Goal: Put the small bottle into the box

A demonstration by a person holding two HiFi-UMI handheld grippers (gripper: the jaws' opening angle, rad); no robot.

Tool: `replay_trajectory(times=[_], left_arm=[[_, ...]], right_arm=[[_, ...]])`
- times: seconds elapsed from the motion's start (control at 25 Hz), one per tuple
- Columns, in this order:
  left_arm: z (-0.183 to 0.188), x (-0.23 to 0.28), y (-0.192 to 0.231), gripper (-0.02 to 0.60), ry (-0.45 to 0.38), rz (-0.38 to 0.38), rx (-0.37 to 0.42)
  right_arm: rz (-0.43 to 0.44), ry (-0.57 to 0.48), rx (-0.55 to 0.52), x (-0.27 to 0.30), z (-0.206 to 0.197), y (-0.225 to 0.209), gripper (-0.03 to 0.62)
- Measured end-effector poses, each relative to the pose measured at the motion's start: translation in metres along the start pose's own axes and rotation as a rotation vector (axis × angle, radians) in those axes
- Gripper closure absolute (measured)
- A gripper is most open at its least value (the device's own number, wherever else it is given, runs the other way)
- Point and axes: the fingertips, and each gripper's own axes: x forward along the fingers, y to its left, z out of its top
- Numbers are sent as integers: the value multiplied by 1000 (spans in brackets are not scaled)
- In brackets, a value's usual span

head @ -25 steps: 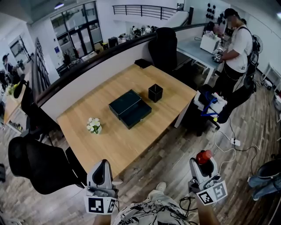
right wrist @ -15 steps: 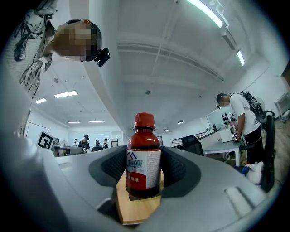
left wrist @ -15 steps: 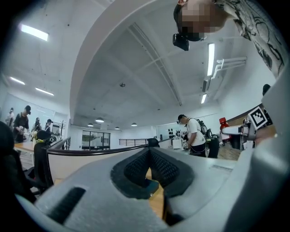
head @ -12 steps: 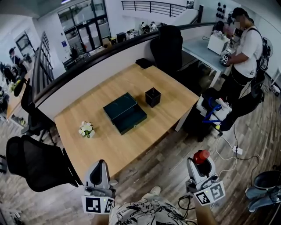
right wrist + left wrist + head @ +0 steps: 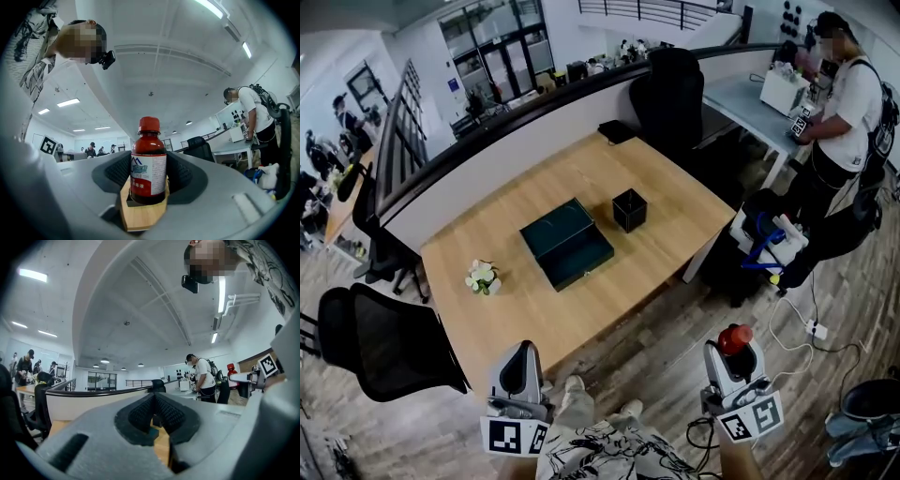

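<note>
Ahead of me and below stands the wooden table, the largest item in the head view; its near edge runs diagonally across the frame. A plank floor lies between that edge and my position. One black office chair stands off the table's left corner. A second black chair stands at the far side.

A person stands at a separate desk at the upper right, well apart from the table.

Near the table's centre lies the dark green box. It appears open, with its two halves side by side. A black square holder stands just beside the box, to its right. A small bunch of white flowers sits toward the left end, apart from the box.

My left gripper hangs over the floor, short of the table's near edge. Its jaws are pressed together at the tips and nothing sits between them.

My right gripper is also held over the floor, to the right of the table. Its jaws pinch the small bottle by the labelled body. The bottle stands upright, red cap on top, dark liquid inside. It is well apart from the box.
</note>
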Motion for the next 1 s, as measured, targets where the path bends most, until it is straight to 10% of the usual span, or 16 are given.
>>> replay_trajectory(times=[1.0], left_arm=[[7, 198, 21, 581, -85, -72, -19]], right_arm=[[-100, 1, -94, 113, 25, -108, 359]])
